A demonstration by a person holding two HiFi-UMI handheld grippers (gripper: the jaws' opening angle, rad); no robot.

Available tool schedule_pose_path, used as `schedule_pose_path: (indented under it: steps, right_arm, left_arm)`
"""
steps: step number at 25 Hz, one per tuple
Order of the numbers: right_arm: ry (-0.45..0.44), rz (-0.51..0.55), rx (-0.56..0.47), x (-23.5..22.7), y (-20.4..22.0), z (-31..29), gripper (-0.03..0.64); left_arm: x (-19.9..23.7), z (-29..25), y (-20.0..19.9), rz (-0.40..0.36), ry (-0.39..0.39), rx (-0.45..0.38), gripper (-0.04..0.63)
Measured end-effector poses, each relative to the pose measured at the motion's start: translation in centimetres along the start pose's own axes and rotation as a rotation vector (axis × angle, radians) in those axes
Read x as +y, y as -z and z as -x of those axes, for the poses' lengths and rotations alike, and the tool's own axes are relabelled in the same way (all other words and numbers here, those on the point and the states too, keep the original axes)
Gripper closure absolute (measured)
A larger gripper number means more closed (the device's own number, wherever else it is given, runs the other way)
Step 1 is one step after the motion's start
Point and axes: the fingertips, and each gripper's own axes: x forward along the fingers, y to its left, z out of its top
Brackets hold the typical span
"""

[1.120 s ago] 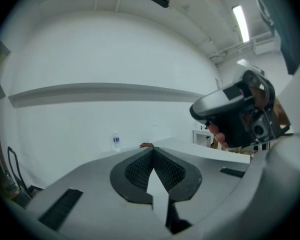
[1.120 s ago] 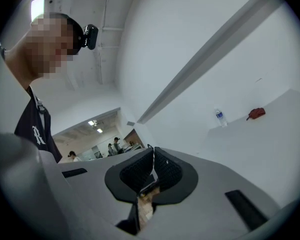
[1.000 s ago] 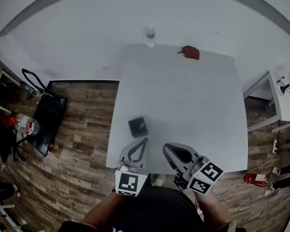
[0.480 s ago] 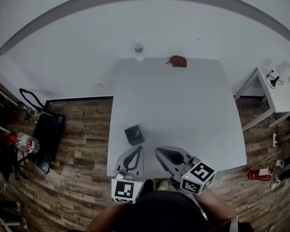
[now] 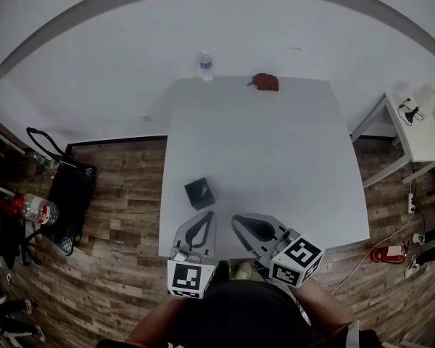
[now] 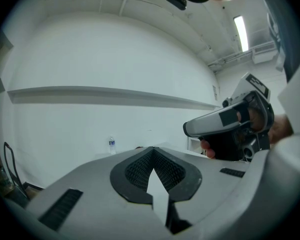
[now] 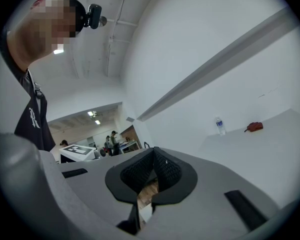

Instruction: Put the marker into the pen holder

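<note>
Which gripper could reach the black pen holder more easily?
Probably the left gripper: its tips sit just short of the pen holder, while the right gripper is farther off to the side. No marker is visible.

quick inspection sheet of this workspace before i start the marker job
surface: white table, level
job's things: black pen holder near the front left edge; marker nothing seen
clutter: water bottle and reddish-brown thing at the far edge
grippers: left gripper and right gripper both shut, holding nothing, over the near edge
cables: dark cord on the side table
surroundings: wood floor, black bag at left
</note>
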Motion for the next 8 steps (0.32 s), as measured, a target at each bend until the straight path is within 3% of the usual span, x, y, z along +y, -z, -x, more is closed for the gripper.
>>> schedule_pose_path:
  steps: [8]
  right_arm:
    - [0.012, -0.002, -0.006, -1.4, -0.4, -0.3, 0.601]
  left_arm:
    - [0.4, -1.7, 0.5, -0.013, 0.005, 0.012, 0.589]
